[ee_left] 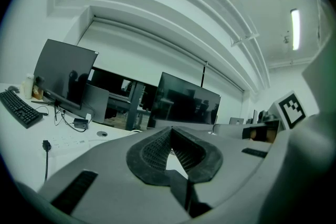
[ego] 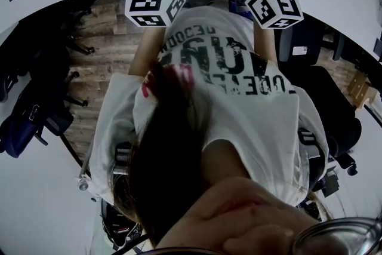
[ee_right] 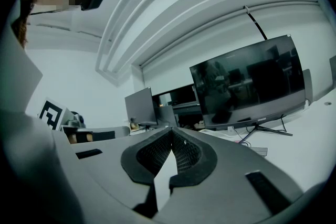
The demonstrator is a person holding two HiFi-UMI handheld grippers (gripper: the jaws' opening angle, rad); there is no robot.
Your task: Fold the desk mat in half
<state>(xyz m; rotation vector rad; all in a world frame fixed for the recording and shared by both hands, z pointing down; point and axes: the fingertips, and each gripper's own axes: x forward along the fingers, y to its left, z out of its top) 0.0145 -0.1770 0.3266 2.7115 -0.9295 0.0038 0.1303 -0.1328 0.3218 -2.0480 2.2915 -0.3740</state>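
No desk mat shows in any view. My left gripper point(ee_left: 171, 129) points level across a white desk, its jaws closed tip to tip with nothing between them. My right gripper point(ee_right: 171, 131) also points about level, jaws met at the tips and empty. In the head view only the two marker cubes show, the left one point(ego: 154, 4) and the right one point(ego: 274, 7), held side by side in front of the person in a white printed shirt point(ego: 239, 86); the jaws themselves run out of the top of that view.
Dark monitors point(ee_left: 184, 99) point(ee_left: 63, 73) stand on the white desk point(ee_left: 68, 136), with a black keyboard point(ee_left: 20, 107) at the far left. Another large monitor point(ee_right: 249, 81) stands ahead of the right gripper. Black office chairs point(ego: 334, 110) stand on the wooden floor.
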